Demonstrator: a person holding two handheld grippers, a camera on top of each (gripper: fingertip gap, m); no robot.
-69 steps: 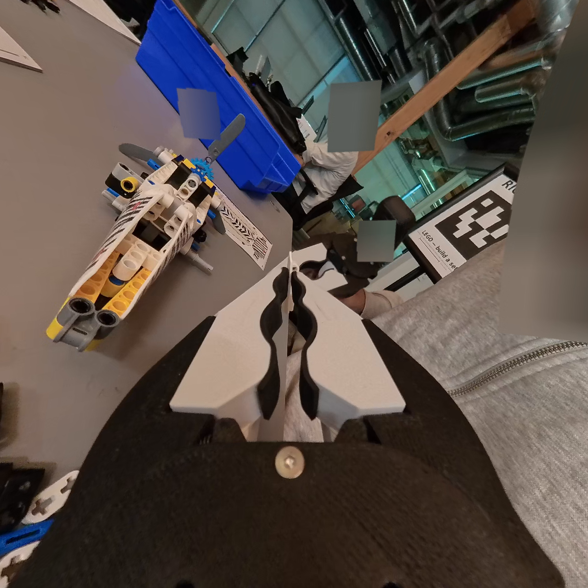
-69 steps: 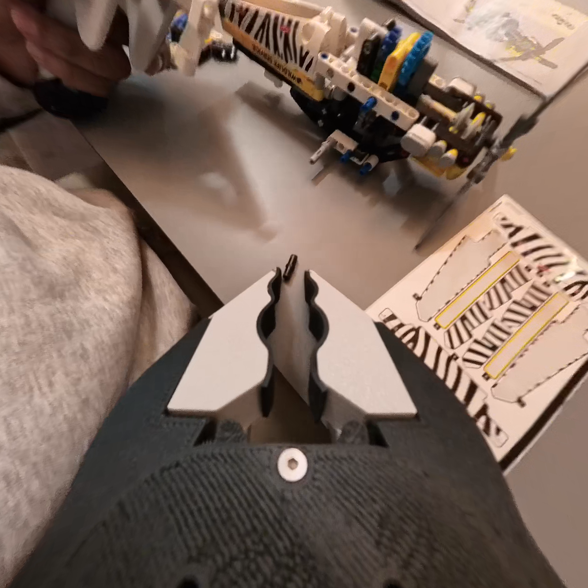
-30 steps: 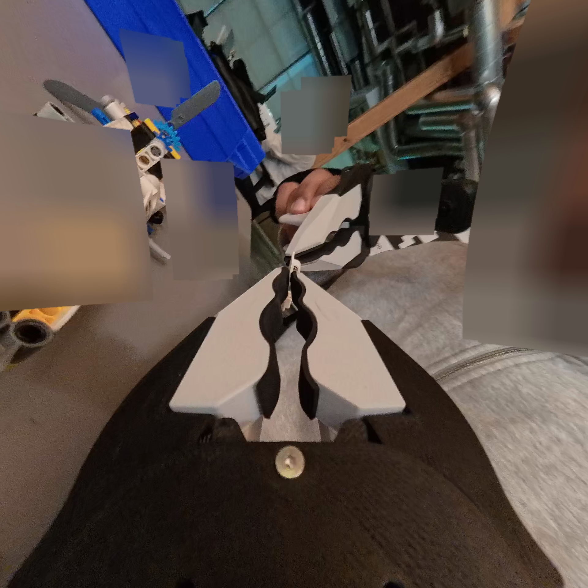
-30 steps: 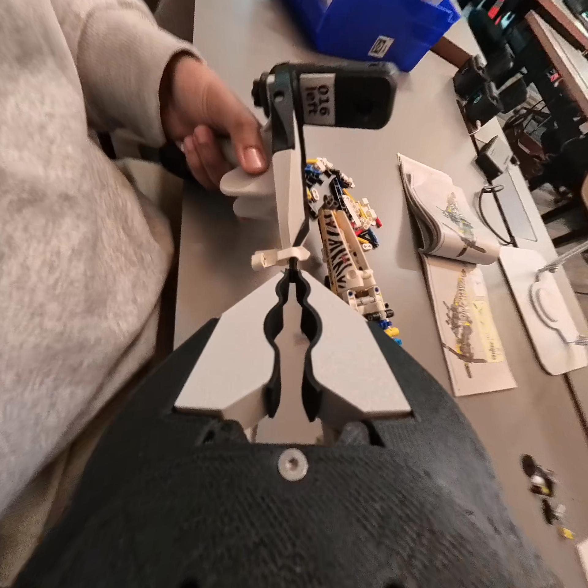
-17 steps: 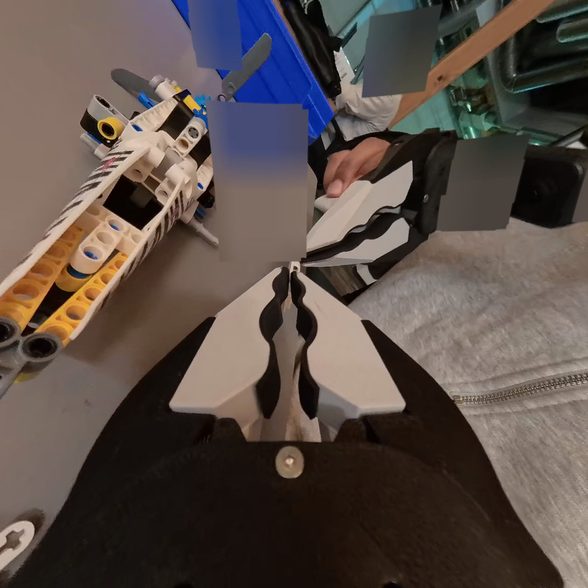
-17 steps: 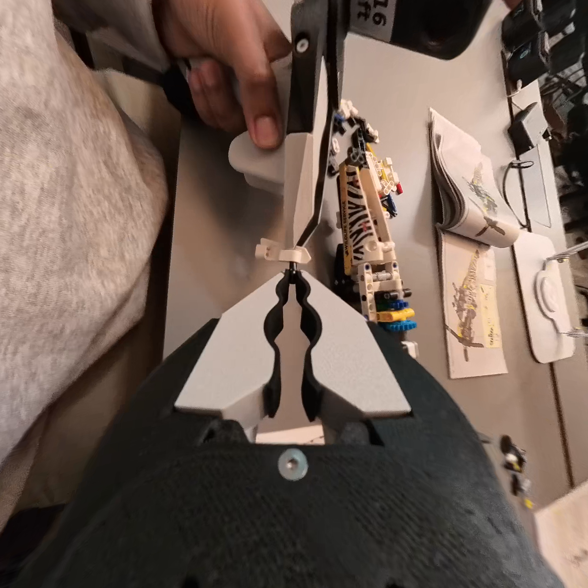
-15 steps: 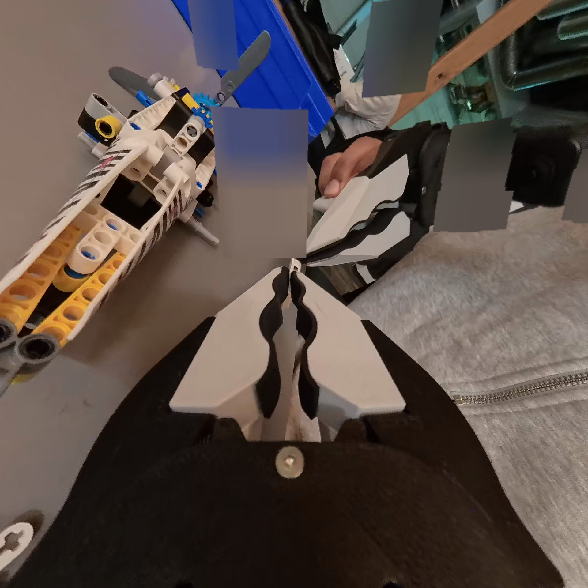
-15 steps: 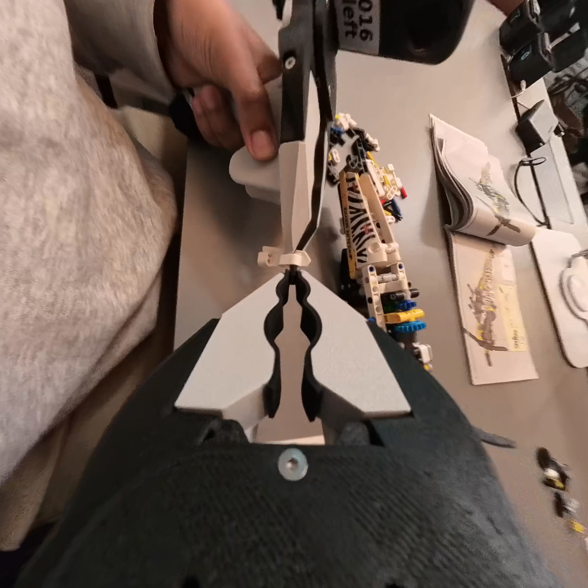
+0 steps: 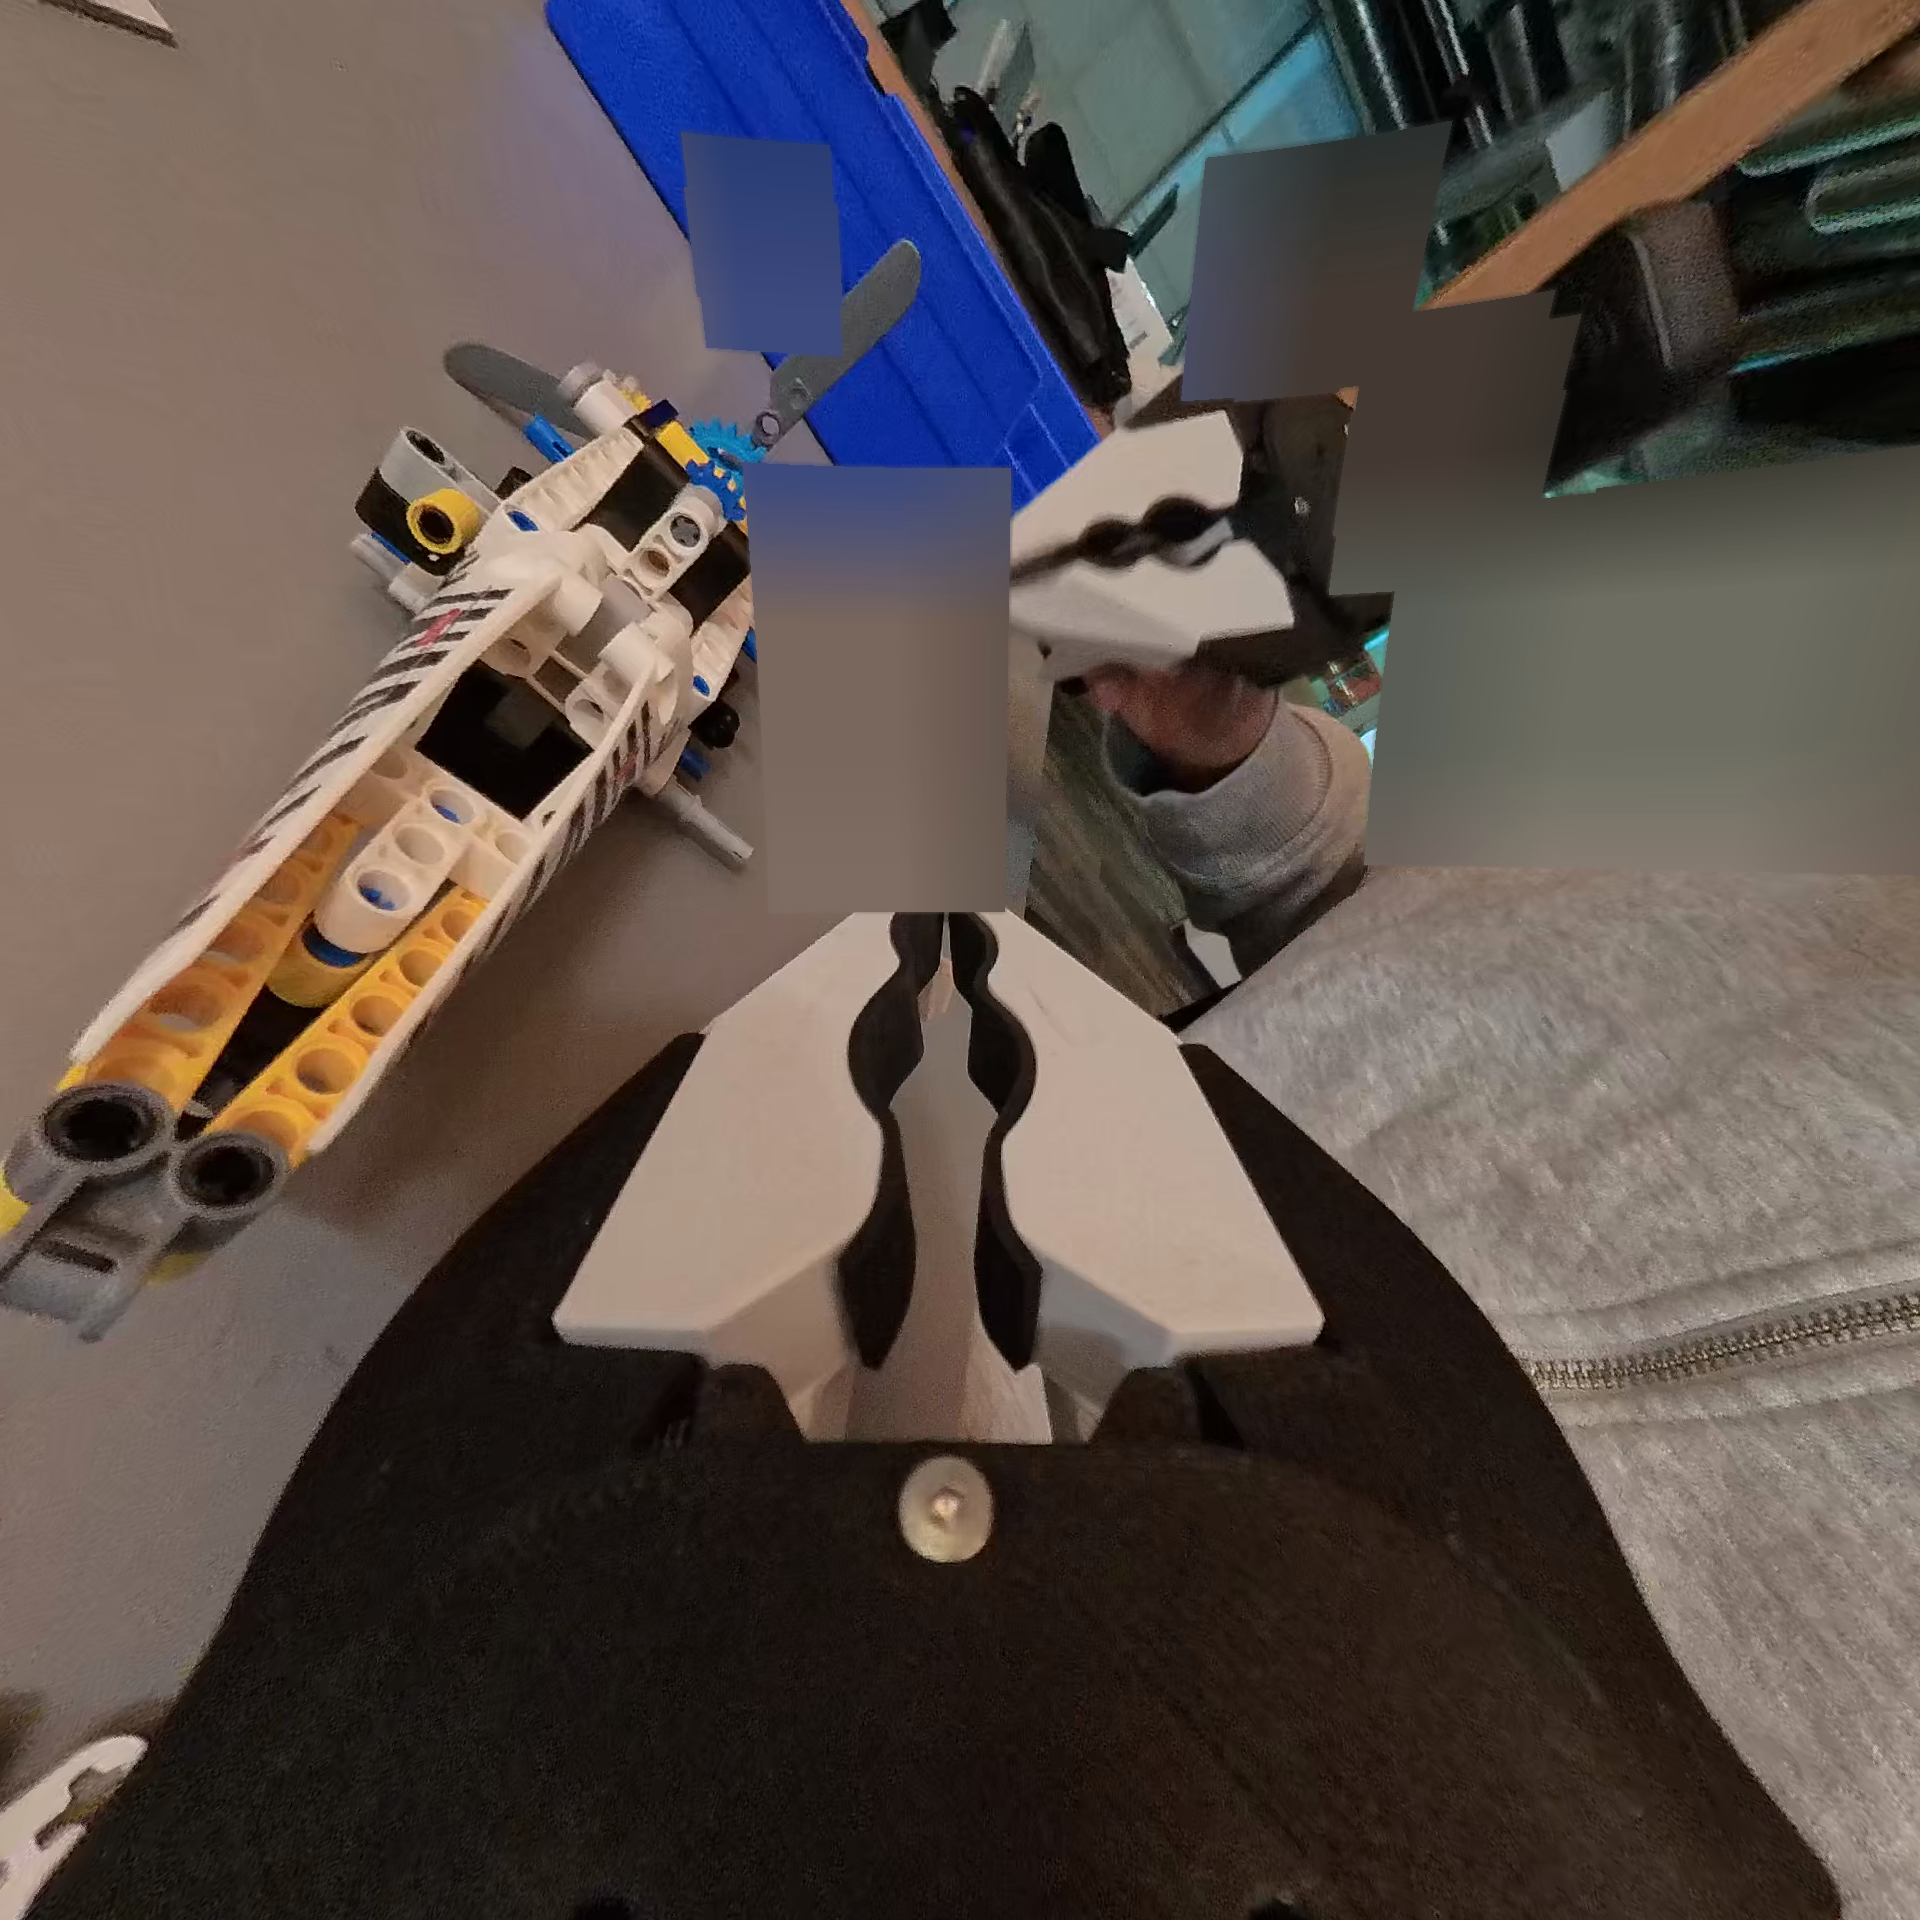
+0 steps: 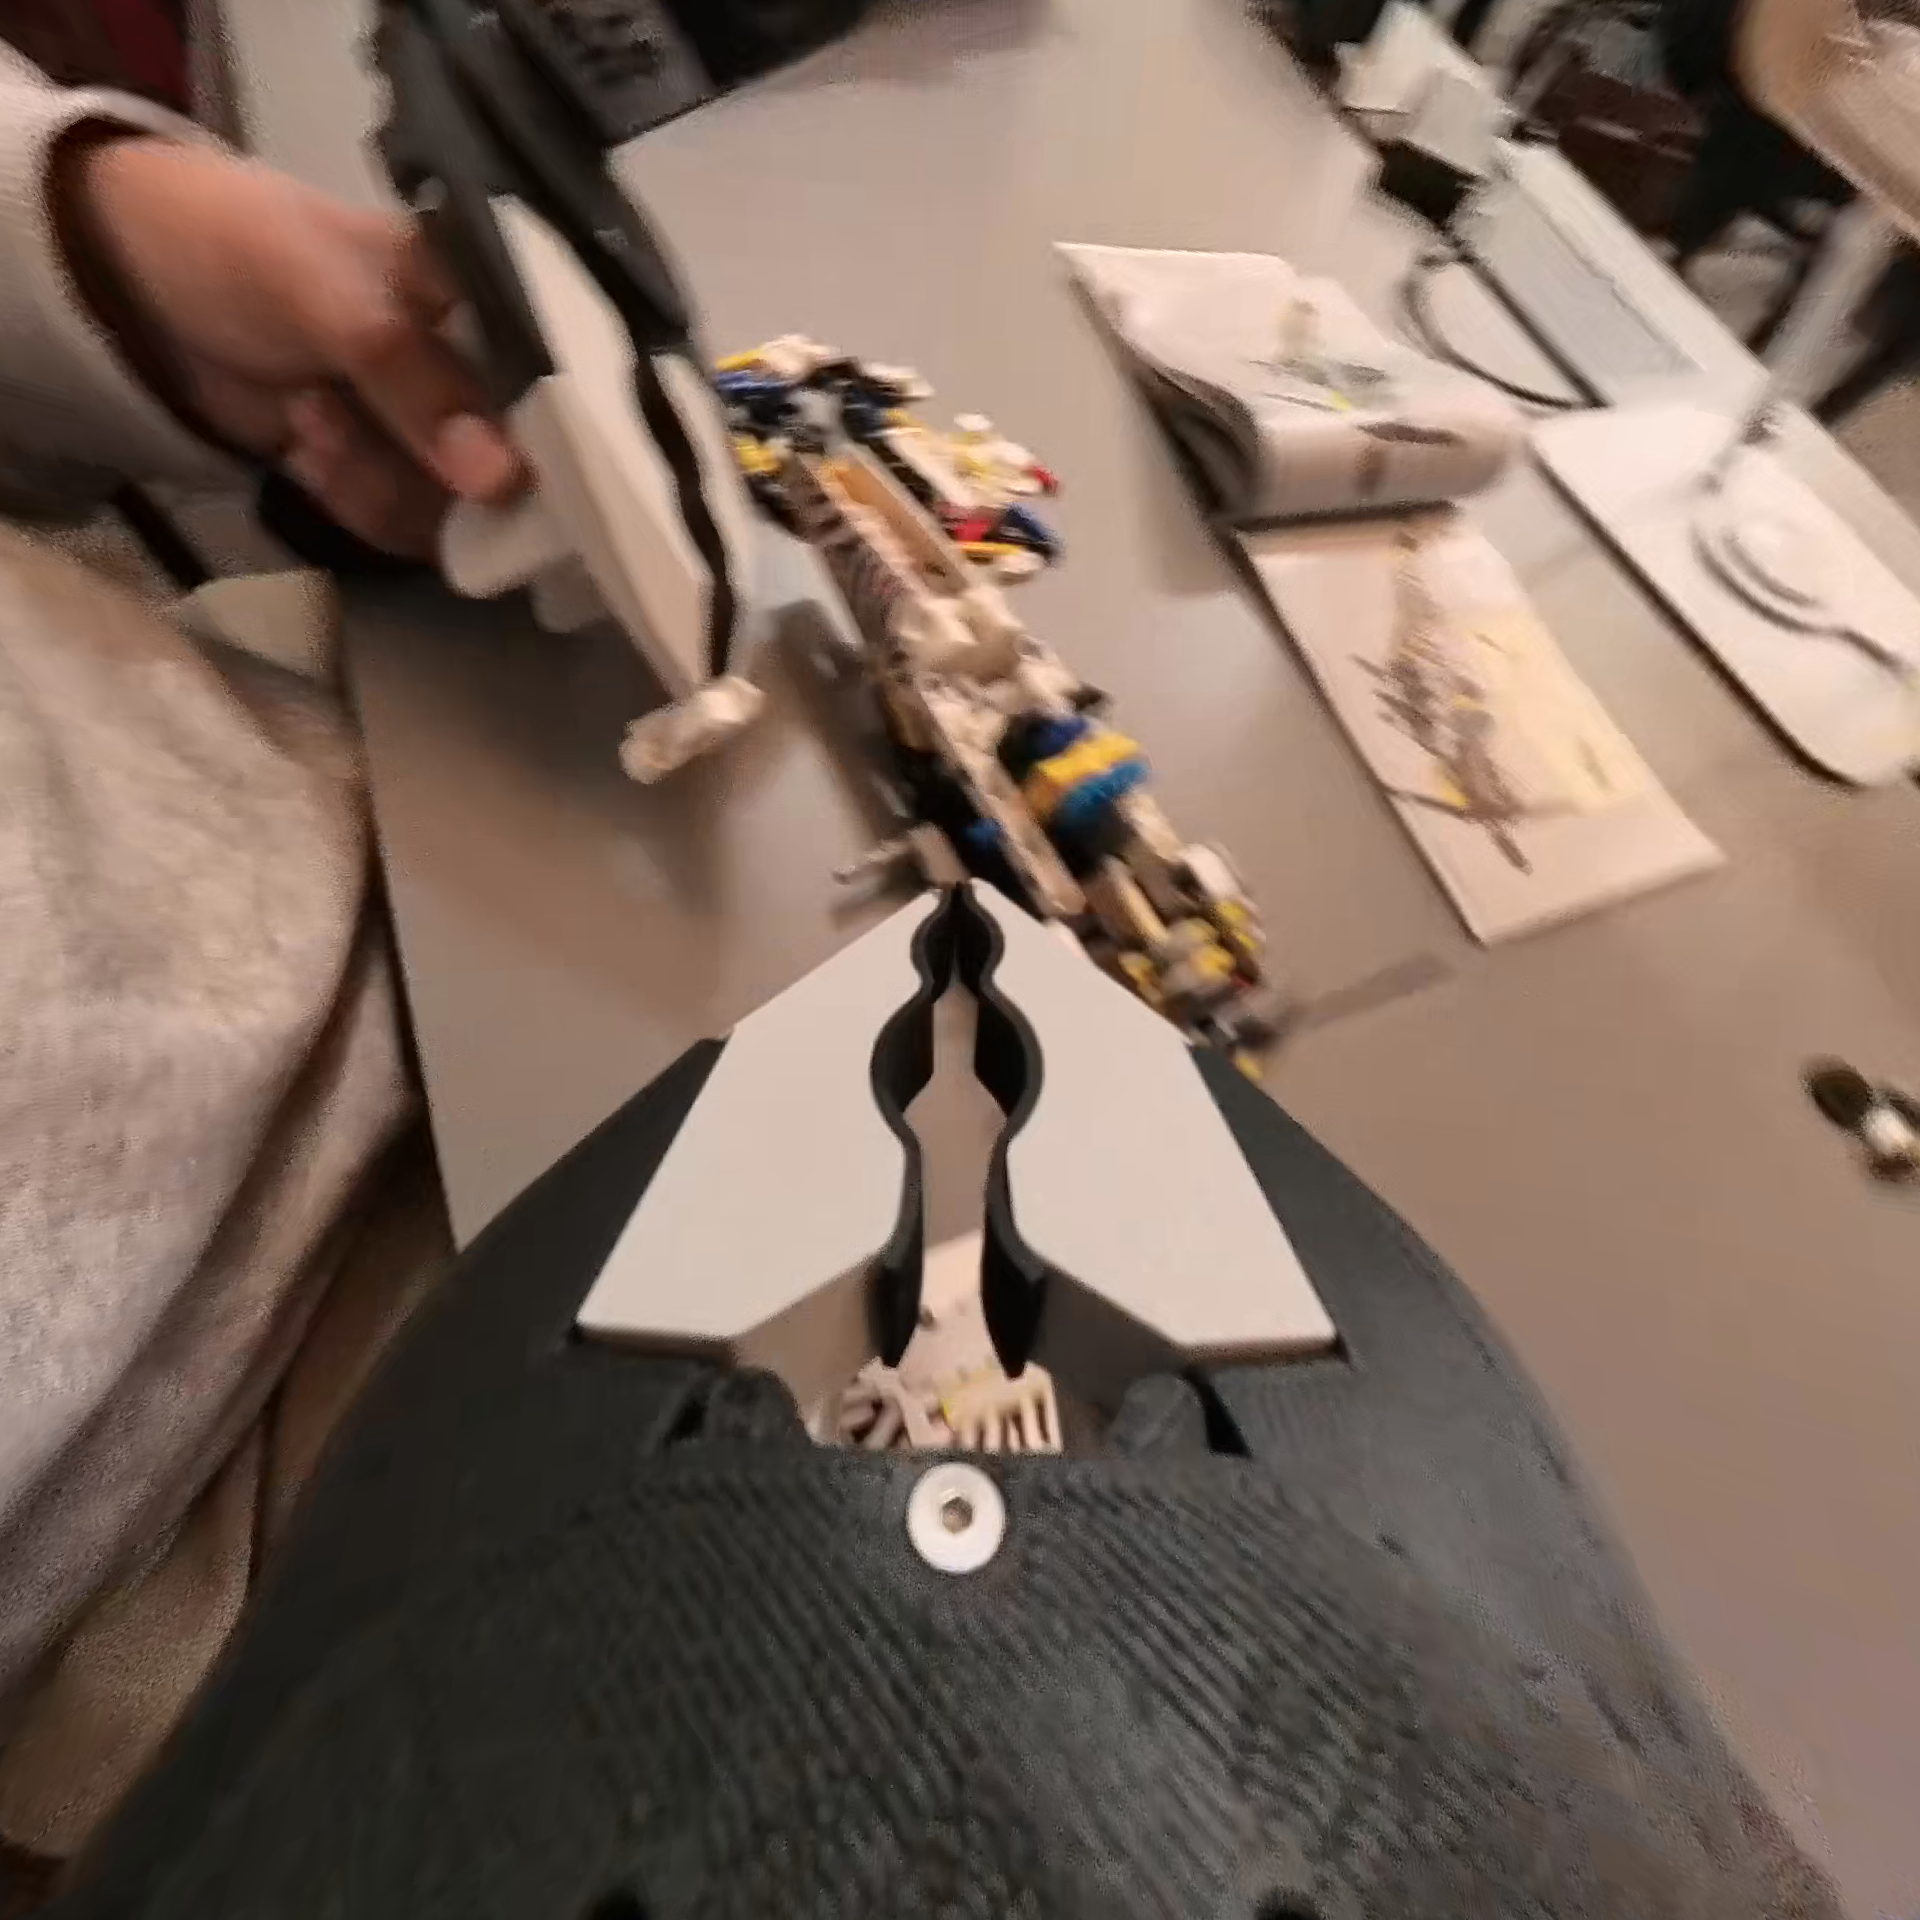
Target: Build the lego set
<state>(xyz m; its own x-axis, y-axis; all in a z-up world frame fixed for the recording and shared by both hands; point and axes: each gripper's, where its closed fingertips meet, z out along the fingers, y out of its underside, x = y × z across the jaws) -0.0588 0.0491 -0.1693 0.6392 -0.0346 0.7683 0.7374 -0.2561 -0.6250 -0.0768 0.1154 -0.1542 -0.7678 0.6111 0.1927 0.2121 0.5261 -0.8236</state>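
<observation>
The half-built lego plane, white with zebra stripes and yellow beams, lies on the grey table; it also shows blurred in the right wrist view. My left gripper is shut, and a mosaic patch hides its tips. In the right wrist view the left gripper holds a small white lego piece above the table edge. My right gripper is shut and stands apart from that piece, near the plane's nose. I cannot tell whether it holds anything. It also shows in the left wrist view, raised.
A blue bin stands behind the plane. An open instruction booklet and a loose page lie to the right. Small loose pieces lie at the far right. A person's grey sweater fills the near side.
The right gripper's tips were touching the white piece held in the left gripper; now the right gripper has pulled back and the two are apart. The left gripper still holds the piece.
</observation>
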